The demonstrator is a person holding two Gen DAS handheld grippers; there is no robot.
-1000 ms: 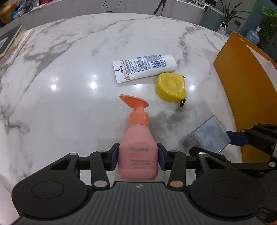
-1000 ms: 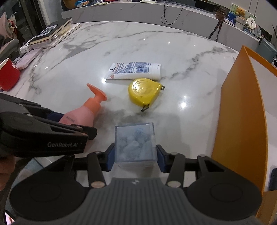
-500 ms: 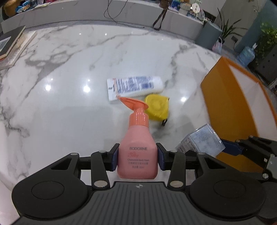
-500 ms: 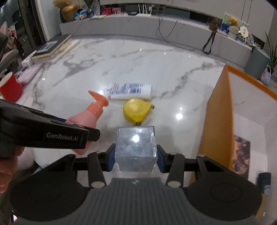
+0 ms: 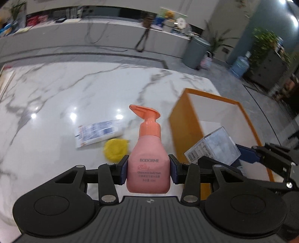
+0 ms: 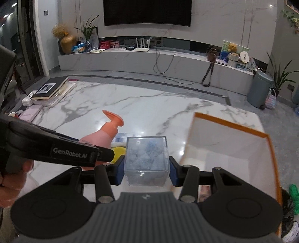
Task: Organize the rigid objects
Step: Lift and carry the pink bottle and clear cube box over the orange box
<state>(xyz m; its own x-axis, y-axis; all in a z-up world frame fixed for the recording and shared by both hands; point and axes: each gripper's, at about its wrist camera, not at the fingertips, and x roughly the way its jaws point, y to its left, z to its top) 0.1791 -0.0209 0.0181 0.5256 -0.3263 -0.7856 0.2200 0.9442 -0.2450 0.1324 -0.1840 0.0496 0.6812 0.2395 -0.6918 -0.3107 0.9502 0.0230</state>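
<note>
Left wrist: fingers [image 5: 127,171] pinching pink pump bottle [image 5: 148,160]; right fingers [image 6: 119,171] pinching clear cube [image 6: 146,160]; orange bin [image 6: 269,145] rim right, glossy marble desk [image 6: 149,108] open far-left.

A dark television [image 6: 147,12] hangs on the pale marble wall. Below it runs a long low marble console [image 6: 149,59]. A grey bin [image 6: 260,89] stands on the grey floor.

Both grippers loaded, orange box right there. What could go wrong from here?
1. The left gripper and right gripper hang close together; the pink pump bottle and clear cube box might knock each other over the orange box.
2. The bottle is pinched low on its body, so its tall pump top may tip when released.
3. The white tube and yellow tape measure lie near the box wall; a low pass could hit them.
</note>
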